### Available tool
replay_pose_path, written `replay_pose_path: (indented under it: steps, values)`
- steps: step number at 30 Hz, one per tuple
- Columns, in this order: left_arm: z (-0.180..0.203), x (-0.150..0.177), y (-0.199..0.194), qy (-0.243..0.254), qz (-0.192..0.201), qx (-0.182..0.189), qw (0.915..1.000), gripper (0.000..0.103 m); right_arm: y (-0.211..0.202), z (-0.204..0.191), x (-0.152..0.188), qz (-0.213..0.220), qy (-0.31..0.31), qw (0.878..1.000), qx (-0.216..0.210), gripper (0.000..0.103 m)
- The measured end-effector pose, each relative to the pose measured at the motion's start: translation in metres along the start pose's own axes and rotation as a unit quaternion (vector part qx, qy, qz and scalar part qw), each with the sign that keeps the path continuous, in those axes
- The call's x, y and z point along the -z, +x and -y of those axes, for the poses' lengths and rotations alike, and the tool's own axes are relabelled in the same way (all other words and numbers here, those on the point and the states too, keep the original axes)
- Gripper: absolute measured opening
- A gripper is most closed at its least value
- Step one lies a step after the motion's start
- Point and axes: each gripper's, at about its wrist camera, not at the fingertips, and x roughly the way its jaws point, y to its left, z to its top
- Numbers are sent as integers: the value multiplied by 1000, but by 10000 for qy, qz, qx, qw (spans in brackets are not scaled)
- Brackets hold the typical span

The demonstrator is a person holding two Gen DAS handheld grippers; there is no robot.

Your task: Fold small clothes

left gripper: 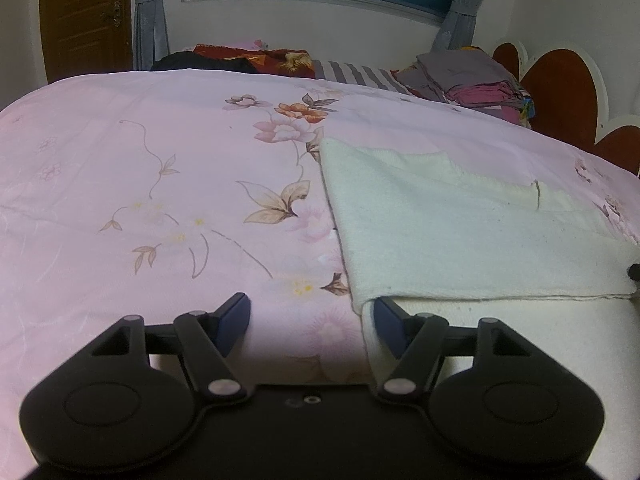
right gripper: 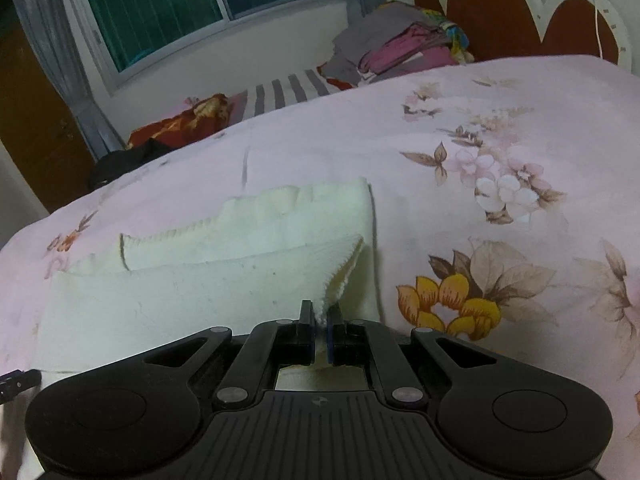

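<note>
A cream-white knitted cloth (left gripper: 460, 232) lies partly folded on the pink flower-printed bedsheet (left gripper: 160, 184), towards the near edge of the bed. The left black two-finger gripper (left gripper: 312, 320) sits low over the sheet with its jaws spread apart and nothing pinched; its right blue-padded finger is tucked just under the cloth's near left corner. The right black two-finger gripper (right gripper: 320, 320) is clamped on a corner of the same cloth (right gripper: 224, 276), lifted at the cloth's near right side
</note>
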Motion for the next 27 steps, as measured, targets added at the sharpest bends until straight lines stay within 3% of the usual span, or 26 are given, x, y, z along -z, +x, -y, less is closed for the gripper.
replay_pose_path:
  steps: [4, 7, 8, 11, 14, 15, 18, 21, 27]
  values:
    - [0, -1, 0, 61, -48, -5, 10000, 69, 7, 2, 7, -119, 31, 9999, -19, 5]
    - [-2, -9, -13, -47, -205, 56, 9998, 65, 1, 4, 8, -79, 47, 10000, 3, 5]
    - [-3, -10, -26, -132, 9, 152, 9998, 70, -7, 4, 5, 30, 34, 10000, 79, 7]
    - [2, -18, -49, -199, 500, 382, 9978, 76, -37, 1, 0, 692, -122, 9966, 440, 56]
    - [24, -26, -34, -89, 508, 784, 9956, 72, -32, -3, -7, 620, -102, 9980, -20, 54]
    - [33, -27, -23, -31, 426, 855, 9954, 72, -27, -8, -7, 562, -179, 9982, -59, 43]
    - [43, -28, 6, -140, 49, 999, 9949, 72, -3, -21, -1, 263, -480, 9985, 51, 23]
    - [34, -32, 18, -261, -150, 1116, 9933, 72, 11, -11, 7, -30, -448, 9988, 201, 20]
    - [33, -70, 41, -162, 41, 1088, 9939, 74, 15, -4, -19, 234, -335, 9991, -60, 20]
